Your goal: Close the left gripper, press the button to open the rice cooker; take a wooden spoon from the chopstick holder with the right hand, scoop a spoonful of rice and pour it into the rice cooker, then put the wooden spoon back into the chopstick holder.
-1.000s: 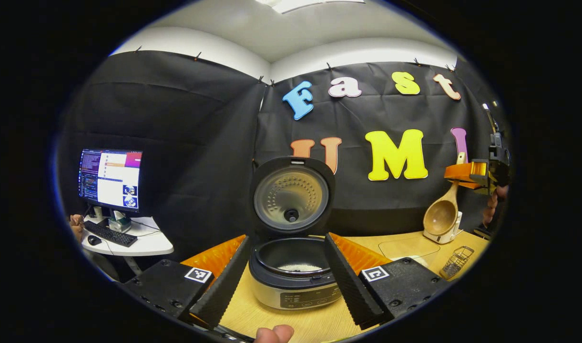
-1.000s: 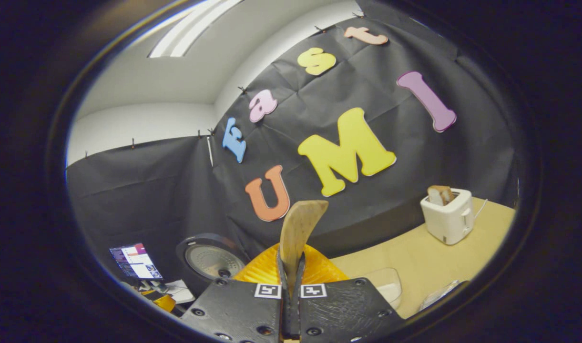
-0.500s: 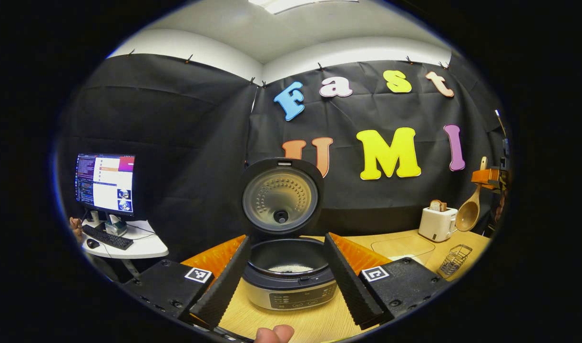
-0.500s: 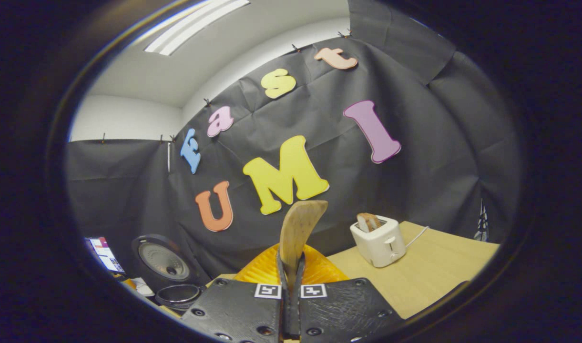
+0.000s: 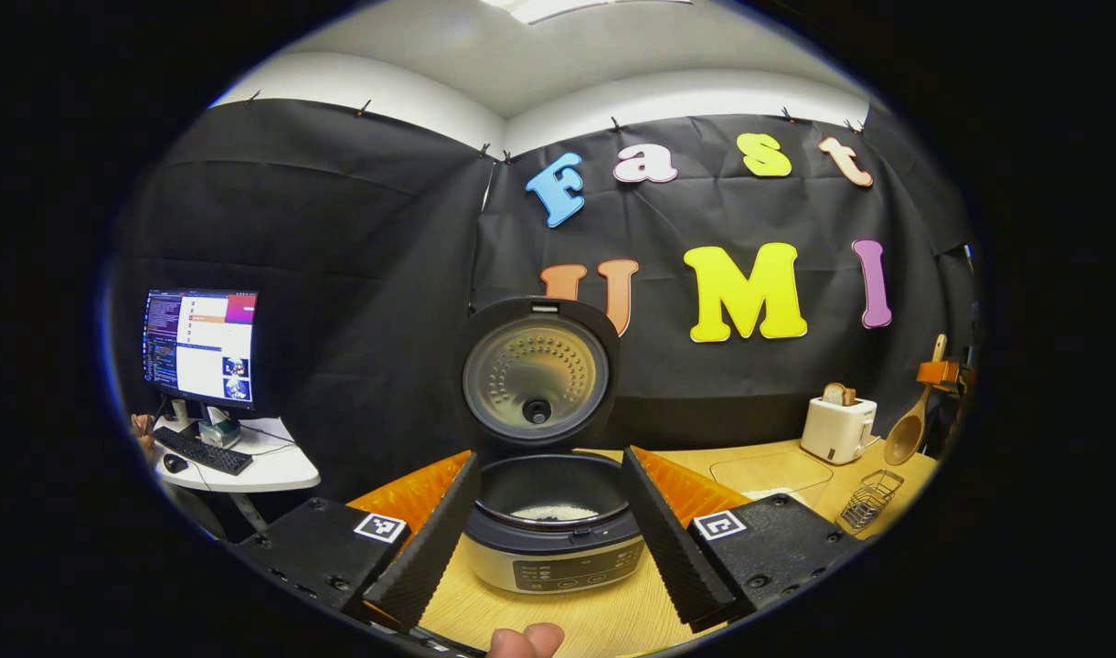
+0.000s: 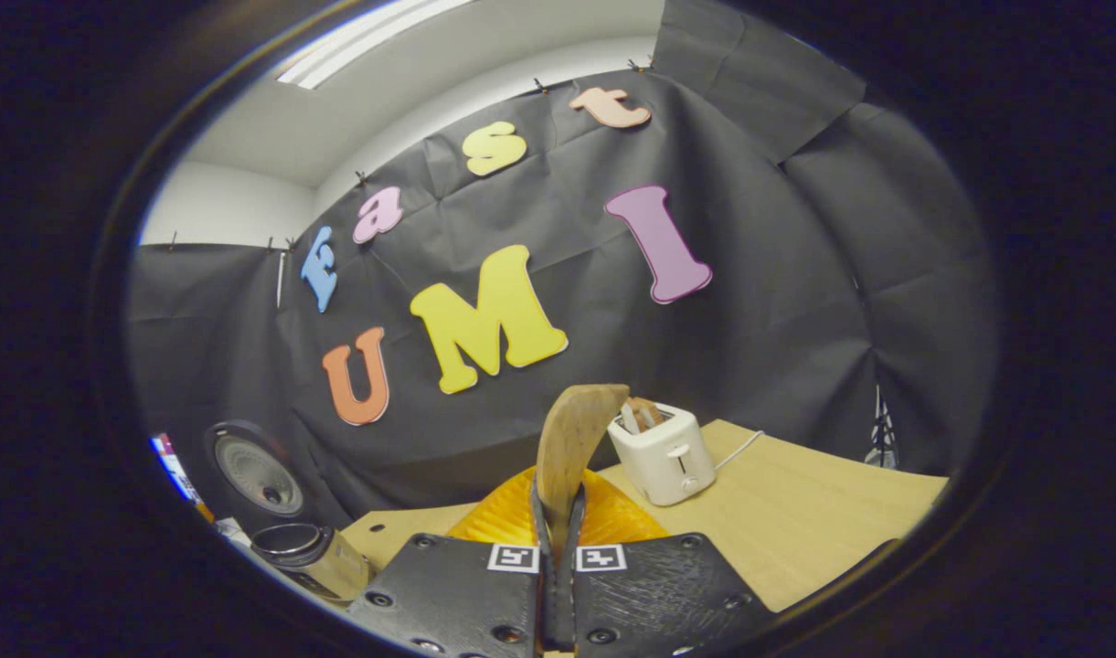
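On the table: a rice cooker [image 5: 558, 539] stands with its lid [image 5: 536, 370] raised upright, white rice lying in the bottom of the dark inner pot.
Left tool: the left tool [image 5: 544, 530] hangs just in front of the cooker, its two ribbed black fingers [image 5: 430, 544] spread wide apart on either side of the pot, gripping nothing.
Right tool: the right tool [image 6: 558, 585] is clenched on the handle of the wooden spoon [image 6: 571, 448], both fingers pressed against the wood, the handle's end rising between them.
Wooden spoon: from the left gripper view the wooden spoon [image 5: 907, 437] hangs bowl-down at the far right of the table, held from above, just beside the toaster.
Chopstick holder: a wire chopstick holder [image 5: 870, 500] sits on the table below the spoon's bowl and apart from it.
Toaster: a white toaster [image 6: 663, 454] with bread in its slots stands near the black cloth wall.
Side desk: a lit monitor [image 5: 199, 347] and a keyboard [image 5: 206, 451] rest on a small white desk off to the left.
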The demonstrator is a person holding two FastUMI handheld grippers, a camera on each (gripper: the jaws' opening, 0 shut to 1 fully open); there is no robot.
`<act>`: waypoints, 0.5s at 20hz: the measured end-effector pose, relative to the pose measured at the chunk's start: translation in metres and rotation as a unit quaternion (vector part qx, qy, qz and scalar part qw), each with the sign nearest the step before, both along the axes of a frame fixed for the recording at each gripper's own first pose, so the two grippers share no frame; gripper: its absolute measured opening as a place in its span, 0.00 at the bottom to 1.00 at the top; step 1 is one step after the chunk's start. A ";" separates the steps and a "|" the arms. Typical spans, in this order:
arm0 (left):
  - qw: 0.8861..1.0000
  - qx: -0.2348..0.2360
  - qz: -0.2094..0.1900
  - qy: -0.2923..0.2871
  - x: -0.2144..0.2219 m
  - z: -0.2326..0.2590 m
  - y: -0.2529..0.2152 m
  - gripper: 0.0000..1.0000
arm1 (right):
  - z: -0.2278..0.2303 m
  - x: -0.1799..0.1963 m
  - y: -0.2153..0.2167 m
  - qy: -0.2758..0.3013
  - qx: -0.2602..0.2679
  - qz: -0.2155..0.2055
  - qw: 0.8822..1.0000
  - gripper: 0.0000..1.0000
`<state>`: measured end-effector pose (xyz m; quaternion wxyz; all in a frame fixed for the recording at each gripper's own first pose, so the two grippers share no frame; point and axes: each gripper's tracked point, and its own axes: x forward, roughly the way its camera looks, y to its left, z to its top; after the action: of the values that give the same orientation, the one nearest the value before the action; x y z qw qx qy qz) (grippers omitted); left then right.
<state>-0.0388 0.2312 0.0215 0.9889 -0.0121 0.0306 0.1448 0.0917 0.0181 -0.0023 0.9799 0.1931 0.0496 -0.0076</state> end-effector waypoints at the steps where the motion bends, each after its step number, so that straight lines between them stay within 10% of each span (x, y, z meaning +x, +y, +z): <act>1: 1.000 0.000 -0.001 0.000 0.000 0.000 -0.001 0.98 | -0.004 0.001 -0.003 0.003 0.001 -0.003 1.000 0.00; 10: 1.000 -0.007 -0.002 -0.001 -0.001 -0.001 0.002 0.98 | -0.045 0.004 -0.004 0.031 -0.007 -0.013 0.999 0.00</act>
<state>-0.0402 0.2337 0.0209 0.9891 -0.0186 0.0307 0.1428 0.0955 0.0145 -0.0475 0.9790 0.1869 0.0772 -0.0265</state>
